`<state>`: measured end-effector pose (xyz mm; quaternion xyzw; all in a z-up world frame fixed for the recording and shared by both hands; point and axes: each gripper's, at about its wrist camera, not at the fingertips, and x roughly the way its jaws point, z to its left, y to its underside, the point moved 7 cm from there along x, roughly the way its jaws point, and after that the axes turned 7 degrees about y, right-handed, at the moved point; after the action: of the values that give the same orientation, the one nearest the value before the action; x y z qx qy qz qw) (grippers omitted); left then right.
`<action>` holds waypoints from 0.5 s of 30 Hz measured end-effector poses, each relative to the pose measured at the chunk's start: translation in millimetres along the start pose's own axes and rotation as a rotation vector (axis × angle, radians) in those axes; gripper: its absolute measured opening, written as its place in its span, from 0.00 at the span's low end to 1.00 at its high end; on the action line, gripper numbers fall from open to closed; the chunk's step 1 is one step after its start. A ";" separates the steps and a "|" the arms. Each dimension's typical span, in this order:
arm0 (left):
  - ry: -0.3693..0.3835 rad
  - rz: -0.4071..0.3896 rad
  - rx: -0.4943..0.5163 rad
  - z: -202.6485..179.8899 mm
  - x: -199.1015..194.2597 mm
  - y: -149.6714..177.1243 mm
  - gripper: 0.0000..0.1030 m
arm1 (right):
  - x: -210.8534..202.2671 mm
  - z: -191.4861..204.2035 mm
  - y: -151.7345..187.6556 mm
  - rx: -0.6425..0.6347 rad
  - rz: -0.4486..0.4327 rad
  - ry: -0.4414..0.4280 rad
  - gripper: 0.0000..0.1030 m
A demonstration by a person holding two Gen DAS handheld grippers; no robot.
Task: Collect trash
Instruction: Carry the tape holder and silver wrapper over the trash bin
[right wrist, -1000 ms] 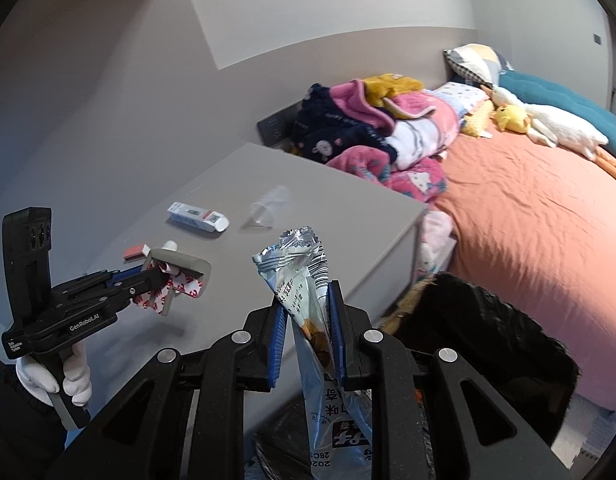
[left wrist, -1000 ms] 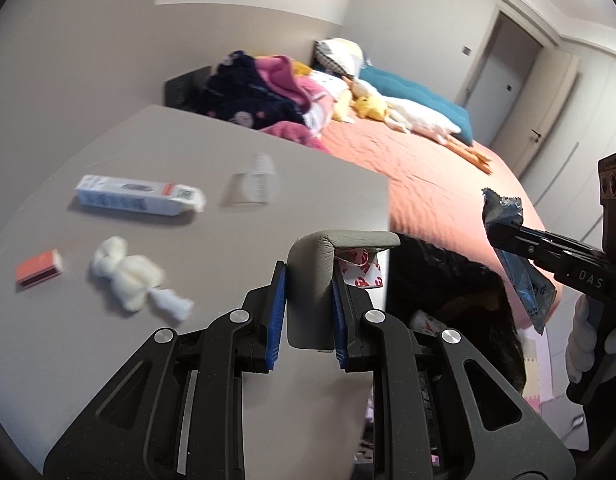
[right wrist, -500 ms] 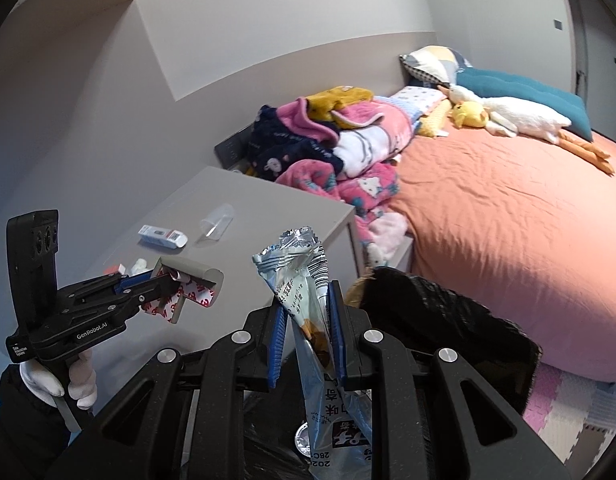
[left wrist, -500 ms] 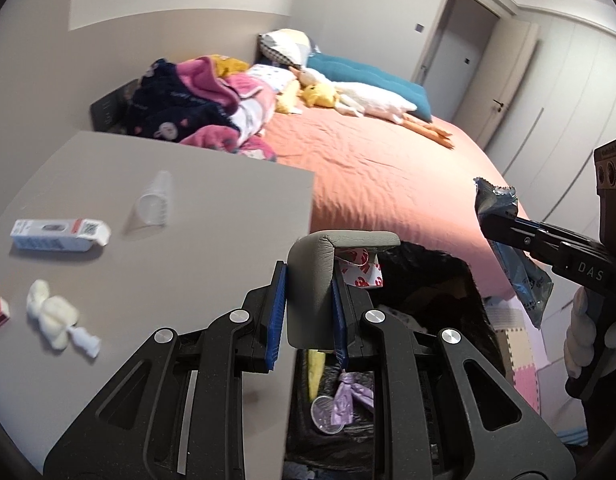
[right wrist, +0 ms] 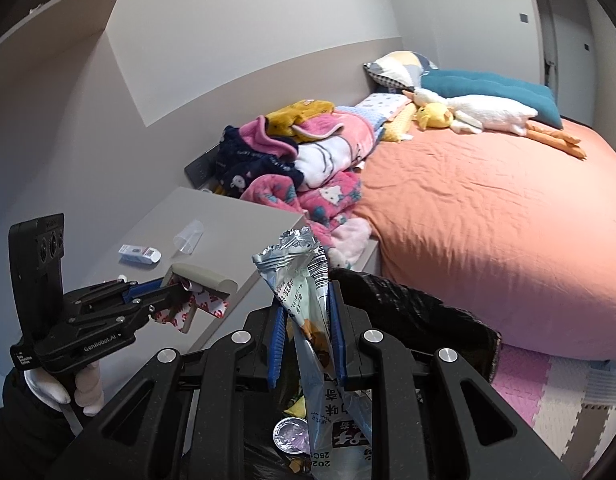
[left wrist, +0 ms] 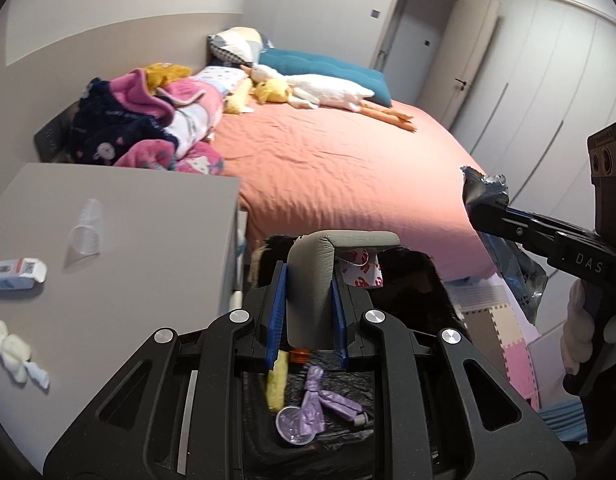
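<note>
Grey strip (left wrist: 310, 276) clamped in left claw (left wrist: 308, 300); silver wrapper (right wrist: 303, 292) clamped in right claw (right wrist: 305, 336), above bin (right wrist: 428, 312).

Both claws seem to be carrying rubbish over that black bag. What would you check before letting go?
1. Left gripper shut on the grey foam strip: ok.
2. Right gripper shut on the snack wrapper: ok.
3. Black trash bag open: ok, earlier rubbish shows inside.
4. Strip directly over the opening: ok.
5. Wrapper over the opening: ok.
6. Grippers apart from each other: ok.
</note>
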<state>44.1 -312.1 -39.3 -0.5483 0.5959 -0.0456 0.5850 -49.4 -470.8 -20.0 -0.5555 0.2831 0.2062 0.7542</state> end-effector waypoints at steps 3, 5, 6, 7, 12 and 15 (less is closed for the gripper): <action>0.019 0.010 0.016 -9.1 7.0 -1.6 0.20 | -5.2 -7.8 2.4 0.017 -0.004 0.013 0.21; 0.033 0.018 0.027 -15.9 11.7 -2.6 0.20 | -8.7 -12.9 4.4 0.028 -0.006 0.021 0.21; 0.038 0.021 0.033 -18.7 13.5 -2.8 0.20 | -11.0 -16.0 5.5 0.035 -0.008 0.025 0.21; 0.046 0.027 0.041 -22.5 16.3 -3.2 0.20 | -11.9 -17.9 5.8 0.040 -0.009 0.029 0.21; 0.075 0.048 0.075 -35.7 25.3 -4.2 0.20 | -17.3 -28.5 9.9 0.075 -0.012 0.040 0.21; 0.089 0.061 0.091 -41.9 30.0 -4.3 0.20 | -19.2 -32.8 11.9 0.088 -0.013 0.049 0.21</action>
<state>24.0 -359.6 -42.6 -0.5000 0.6351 -0.0792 0.5835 -77.8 -498.5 -23.2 -0.5284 0.3065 0.1750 0.7722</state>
